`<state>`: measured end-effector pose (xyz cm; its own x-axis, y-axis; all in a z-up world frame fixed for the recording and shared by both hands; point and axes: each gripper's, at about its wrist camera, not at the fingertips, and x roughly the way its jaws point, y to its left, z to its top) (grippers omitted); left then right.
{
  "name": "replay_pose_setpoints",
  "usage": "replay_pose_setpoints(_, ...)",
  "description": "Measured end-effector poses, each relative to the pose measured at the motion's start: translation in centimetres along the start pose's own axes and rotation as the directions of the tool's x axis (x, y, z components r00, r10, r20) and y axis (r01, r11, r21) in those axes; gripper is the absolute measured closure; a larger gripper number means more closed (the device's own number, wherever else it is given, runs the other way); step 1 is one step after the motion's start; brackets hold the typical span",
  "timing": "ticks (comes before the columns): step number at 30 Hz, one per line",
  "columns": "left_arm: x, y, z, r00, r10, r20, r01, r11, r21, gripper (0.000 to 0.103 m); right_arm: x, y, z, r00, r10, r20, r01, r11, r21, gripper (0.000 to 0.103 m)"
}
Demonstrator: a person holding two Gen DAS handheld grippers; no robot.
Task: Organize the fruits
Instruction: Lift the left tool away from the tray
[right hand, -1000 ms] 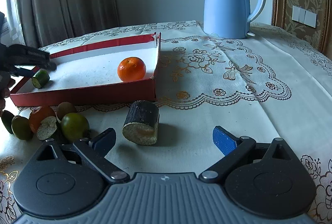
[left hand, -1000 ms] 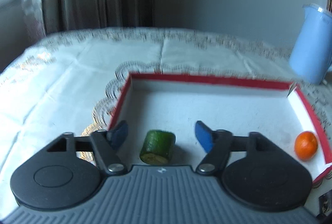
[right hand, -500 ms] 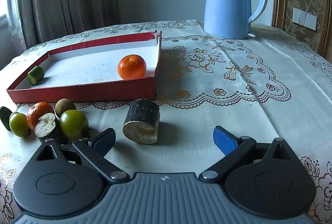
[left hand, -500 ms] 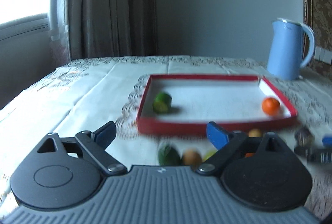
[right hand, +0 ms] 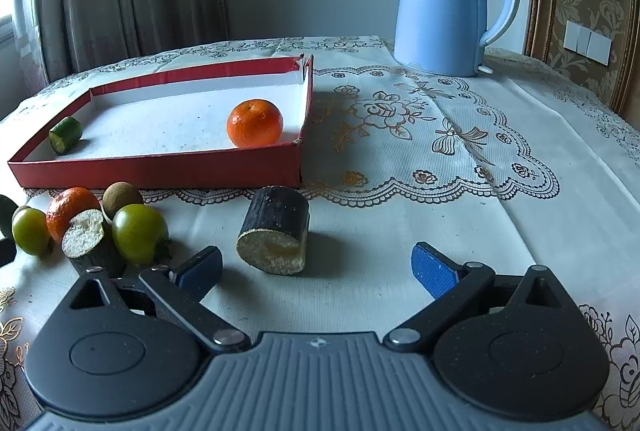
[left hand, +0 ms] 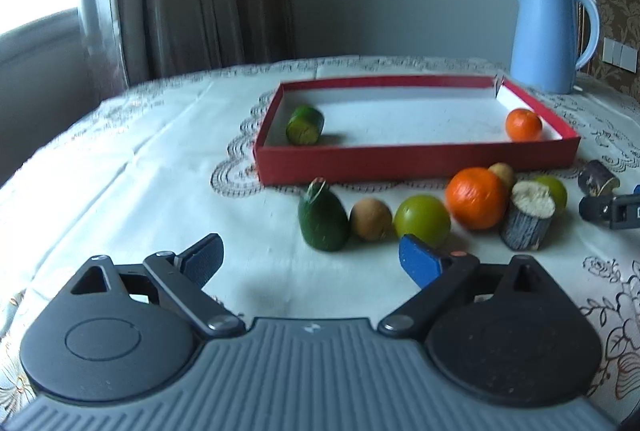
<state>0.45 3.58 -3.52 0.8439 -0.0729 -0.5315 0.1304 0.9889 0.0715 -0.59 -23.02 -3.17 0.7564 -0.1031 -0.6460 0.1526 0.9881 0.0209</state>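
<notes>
Right wrist view: the only writing is a small grey brand mark near the top of the blue kettle (right hand: pixel 448 3), too small to read; the same mark is a blur in the left wrist view. The kettle stands far ahead and a little right of the right gripper (right hand: pixel 316 263), whose jaws are spread wide with nothing between them.

A dark-skinned cut log piece (right hand: pixel 276 231) lies on the lace tablecloth (right hand: pixel 460 199) just ahead of that claw, nearer its left finger, pale cut face toward the camera. Ahead and to the left is the red tray (right hand: pixel 160 171), holding two things: one tangerine (right hand: pixel 254 122) near its right wall and one short green cut piece (right hand: pixel 65 135) at its far left end.

The left gripper (left hand: pixel 312 259) is also spread wide and empty, over bare cloth. Just ahead of it, between claw and tray, lies a loose row. Counted there: one dark green pointed fruit (left hand: pixel 322 217), two brown round fruits, one at (left hand: pixel 370 219) and one half hidden behind the orange, two green round fruits (left hand: pixel 422 221), one loose orange (left hand: pixel 476 197), and one upright bark-covered stump piece (left hand: pixel 527 215). The second log piece sits farther right, beside the right gripper's tip at the frame edge.
</notes>
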Motion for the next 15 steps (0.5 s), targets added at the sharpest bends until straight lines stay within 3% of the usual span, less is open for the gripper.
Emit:
replay_pose_setpoints(11,0.57,0.25,0.08,0.999,0.011,-0.047,-0.012,1.0,-0.017,0.0,-0.03,0.02,-0.11,1.0,0.002,0.001,-0.002,1.0,0.001,0.001)
replay_pose_setpoints(15,0.91,0.83,0.07,0.997,-0.027,-0.072,0.023,0.998,-0.053,0.0,-0.22,-0.45,-0.13,1.0,0.01,0.014,-0.011,1.0,0.029,0.001)
